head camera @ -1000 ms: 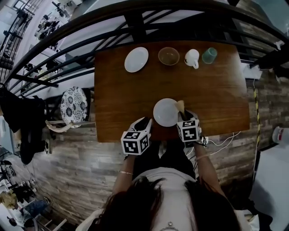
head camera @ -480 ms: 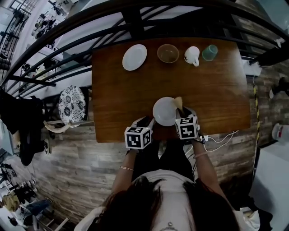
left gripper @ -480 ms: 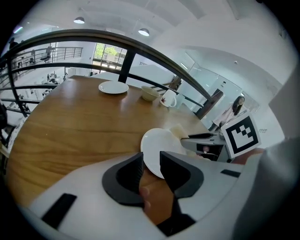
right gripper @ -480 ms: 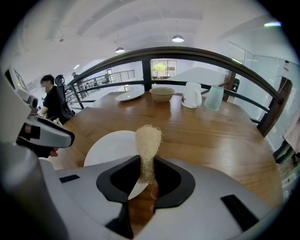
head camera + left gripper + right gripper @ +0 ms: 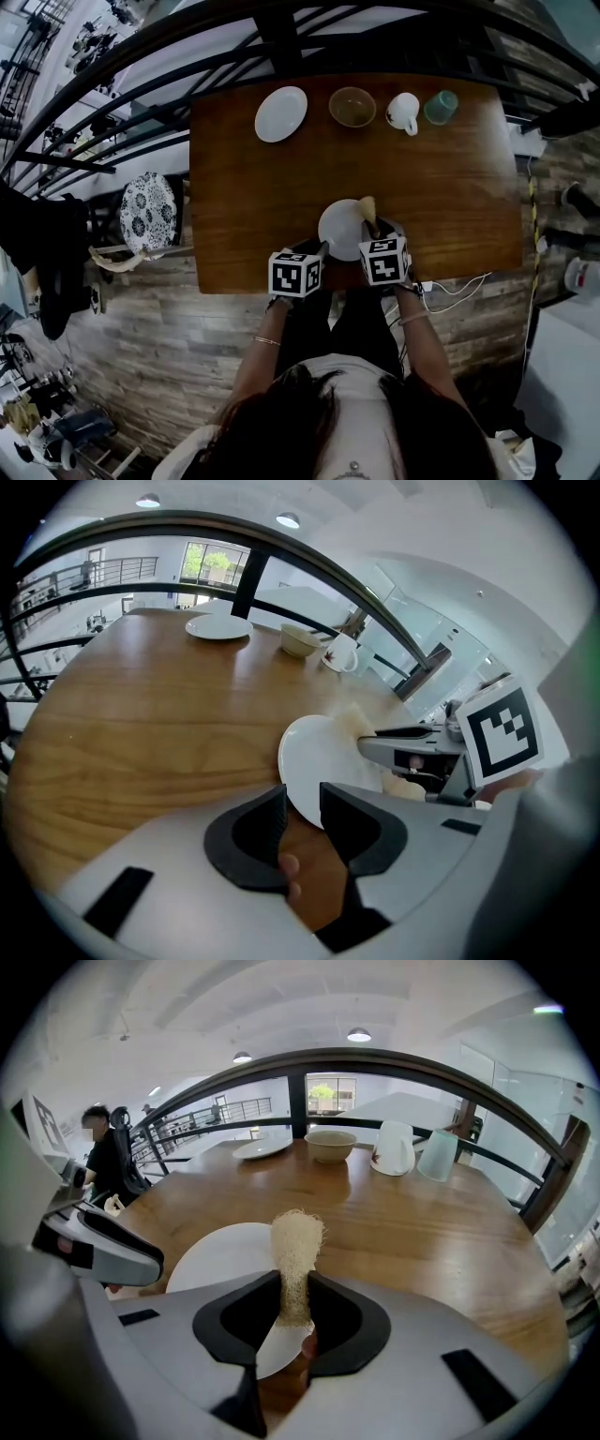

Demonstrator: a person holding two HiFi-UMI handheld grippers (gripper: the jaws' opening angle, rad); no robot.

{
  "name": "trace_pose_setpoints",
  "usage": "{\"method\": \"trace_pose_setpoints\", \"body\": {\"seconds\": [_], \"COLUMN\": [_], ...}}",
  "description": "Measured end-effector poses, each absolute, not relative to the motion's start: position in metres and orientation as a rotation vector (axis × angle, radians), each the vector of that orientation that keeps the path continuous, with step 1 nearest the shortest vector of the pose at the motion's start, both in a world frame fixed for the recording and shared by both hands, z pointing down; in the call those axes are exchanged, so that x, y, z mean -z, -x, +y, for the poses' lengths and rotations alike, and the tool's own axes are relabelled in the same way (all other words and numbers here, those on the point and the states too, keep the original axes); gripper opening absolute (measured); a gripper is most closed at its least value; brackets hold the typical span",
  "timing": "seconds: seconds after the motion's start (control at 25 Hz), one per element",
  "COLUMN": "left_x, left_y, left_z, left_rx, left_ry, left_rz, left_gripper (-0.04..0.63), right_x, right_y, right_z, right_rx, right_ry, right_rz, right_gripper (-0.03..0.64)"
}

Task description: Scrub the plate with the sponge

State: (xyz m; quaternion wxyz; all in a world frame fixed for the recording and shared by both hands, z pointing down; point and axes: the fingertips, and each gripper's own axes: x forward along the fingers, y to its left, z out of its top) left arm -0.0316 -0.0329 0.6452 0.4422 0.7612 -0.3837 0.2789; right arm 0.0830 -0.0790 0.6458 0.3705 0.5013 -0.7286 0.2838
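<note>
One sponge [image 5: 297,1237] sits pinched in right gripper [image 5: 293,1277] jaws, lower centre; left gripper [image 5: 302,789] jaws spread at plate [image 5: 323,757] rim.

The plate [image 5: 343,230] is plain white. The sponge [image 5: 296,1241] in the right hand-held gripper [image 5: 294,1288] is pale straw beige. That one and the left hand-held gripper [image 5: 302,799] are light grey with black jaws, and their cubes [image 5: 295,275] carry black-and-white square markers. The desk [image 5: 253,187] is warm brown with wood grain. Beyond both hand-held grippers are a white second plate [image 5: 281,113], a tan bowl [image 5: 352,106], a white jug [image 5: 403,112] and a teal cup [image 5: 439,106].
</note>
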Motion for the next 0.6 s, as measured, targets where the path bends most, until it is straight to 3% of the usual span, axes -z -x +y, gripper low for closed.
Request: {"method": "trace_pose_setpoints", "body": {"seconds": [0.6], "left_x": [-0.663], "left_y": [0.026], "left_z": [-0.028], "left_rx": [-0.827], "left_ry": [-1.888], "left_rz": [-0.801], "left_gripper": [0.1], "right_x": [-0.654], "right_y": [-0.061], "right_z": [-0.084], "right_rx": [-0.761], "right_ry": [-1.308], "right_rz": [-1.835], "right_gripper": [0.103]}}
